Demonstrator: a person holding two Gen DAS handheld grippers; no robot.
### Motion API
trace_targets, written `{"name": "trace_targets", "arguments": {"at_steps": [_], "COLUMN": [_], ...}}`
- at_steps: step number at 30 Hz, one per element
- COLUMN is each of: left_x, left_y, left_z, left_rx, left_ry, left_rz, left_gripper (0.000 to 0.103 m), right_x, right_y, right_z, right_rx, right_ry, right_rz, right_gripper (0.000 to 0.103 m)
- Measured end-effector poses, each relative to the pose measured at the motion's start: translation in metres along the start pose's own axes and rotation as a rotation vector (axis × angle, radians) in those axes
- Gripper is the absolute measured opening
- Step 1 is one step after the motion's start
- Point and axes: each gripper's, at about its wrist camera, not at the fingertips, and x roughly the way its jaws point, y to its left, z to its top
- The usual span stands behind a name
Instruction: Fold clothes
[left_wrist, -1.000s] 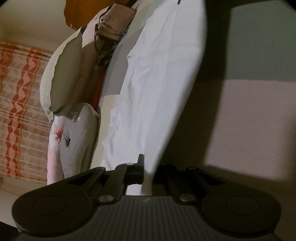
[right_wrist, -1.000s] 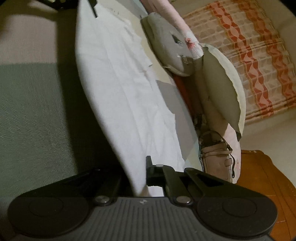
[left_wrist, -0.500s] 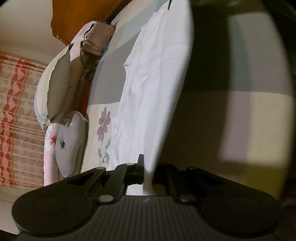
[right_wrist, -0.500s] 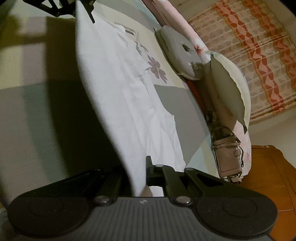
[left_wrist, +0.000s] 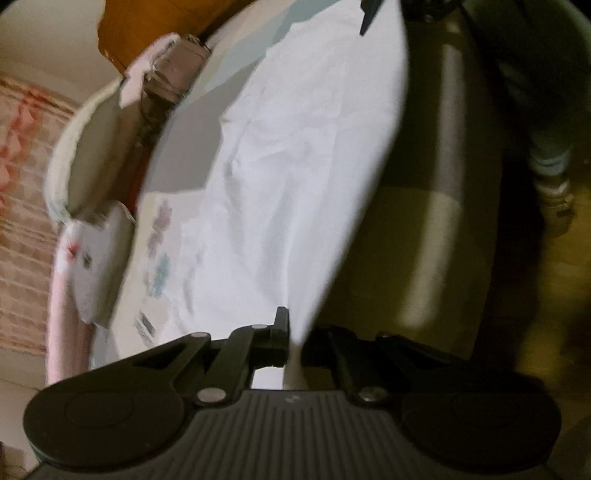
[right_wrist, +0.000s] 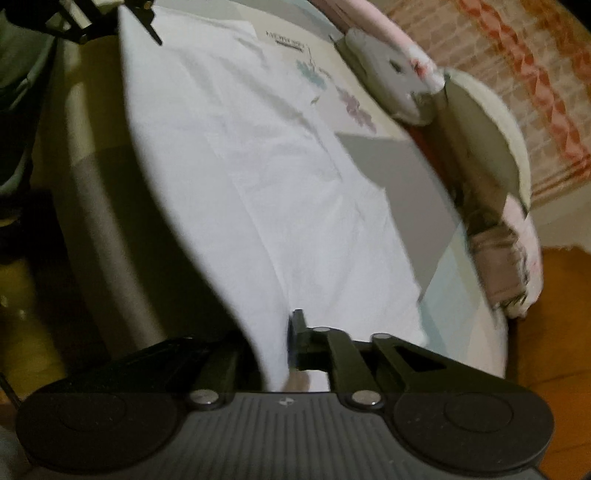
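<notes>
The white garment (left_wrist: 295, 177) is stretched as a taut sheet between the two tools, above a bed (left_wrist: 177, 173) whose cover shows grey and pale blocks and a few printed flowers.

In the left wrist view, the left hand-held gripper (left_wrist: 295, 332) sits at 6 o'clock. Its jaws have just been opening a little, yet they stand nearly closed with the near corner of the cloth still running between them. The cloth fans upward from there to 12 o'clock, where the dark tip of the other tool (left_wrist: 369, 18) meets its far corner.

In the right wrist view, the right hand-held gripper (right_wrist: 280, 339) is likewise at 6 o'clock, its jaws also just parted slightly, with the cloth's edge still between them. The garment (right_wrist: 266, 177) rises toward 11 o'clock, where the left tool (right_wrist: 147, 22) is at its other corner.

Pillows (right_wrist: 480, 122) and a pinkish bag (right_wrist: 498, 258) lie along the bed's far side at 2 to 4 o'clock, before an orange patterned curtain (right_wrist: 524, 74). Both pictures are motion-blurred.
</notes>
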Motion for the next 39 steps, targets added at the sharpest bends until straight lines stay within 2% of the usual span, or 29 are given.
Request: {"name": "trace_targets", "arguments": {"at_steps": [5,9,10,12,14,16,19,20,22,23,25,29,31,34,36,39], "left_x": [-0.041,-0.066,-0.067,-0.057,-0.037,-0.018,0.005,0.008,0.010,0.010,0.008,0.002,0.006,0.024,0.040,0.074], "left_y": [0.019,0.052,0.060,0.071,0.072,0.069,0.062,0.059,0.063,0.067,0.079,0.113,0.129,0.144,0.146,0.149], "left_z": [-0.012,-0.013,-0.010,-0.004,0.001,0.002,-0.013,-0.023,-0.038,-0.044,-0.051,-0.039,-0.029,-0.017,-0.010,-0.014], "left_rx": [-0.103,-0.252,-0.297,-0.380,-0.459,-0.524,-0.628,-0.663,-0.744,-0.789,-0.844,-0.901,-0.930,-0.968,-0.998,-1.054], "left_ry": [-0.022,-0.090,-0.109,-0.129,-0.116,-0.096,-0.022,0.002,0.042,0.060,0.064,-0.057,-0.119,-0.185,-0.202,-0.170], "left_rz": [-0.133,-0.167,-0.168,-0.174,-0.216,-0.256,-0.311,-0.312,-0.309,-0.305,-0.290,-0.265,-0.257,-0.271,-0.283,-0.275], "left_gripper": [0.011,0.013,0.014,0.019,0.019,0.019,0.020,0.024,0.051,0.055,0.055,0.059,0.067,0.067,0.067,0.067], "right_x": [-0.028,-0.065,-0.069,-0.068,-0.053,-0.033,-0.009,-0.003,-0.003,-0.006,-0.011,-0.018,-0.016,0.005,0.021,0.038], "right_y": [-0.013,-0.041,-0.049,-0.063,-0.069,-0.069,-0.060,-0.056,-0.055,-0.058,-0.066,-0.085,-0.094,-0.102,-0.104,-0.104], "right_z": [-0.019,-0.033,-0.034,-0.030,-0.027,-0.028,-0.045,-0.052,-0.064,-0.068,-0.070,-0.055,-0.043,-0.026,-0.018,-0.016], "right_rx": [0.070,0.188,0.234,0.340,0.449,0.543,0.635,0.655,0.696,0.717,0.747,0.770,0.790,0.814,0.832,0.857], "right_ry": [0.013,-0.077,-0.101,-0.141,-0.144,-0.116,-0.043,-0.017,-0.026,-0.031,-0.038,-0.109,-0.146,-0.143,-0.128,-0.105], "right_rz": [0.094,0.192,0.196,0.188,0.188,0.203,0.228,0.227,0.242,0.253,0.253,0.198,0.176,0.138,0.124,0.117], "right_gripper": [0.027,0.046,0.047,0.049,0.049,0.049,0.049,0.049,0.053,0.053,0.053,0.060,0.064,0.064,0.064,0.064]}}
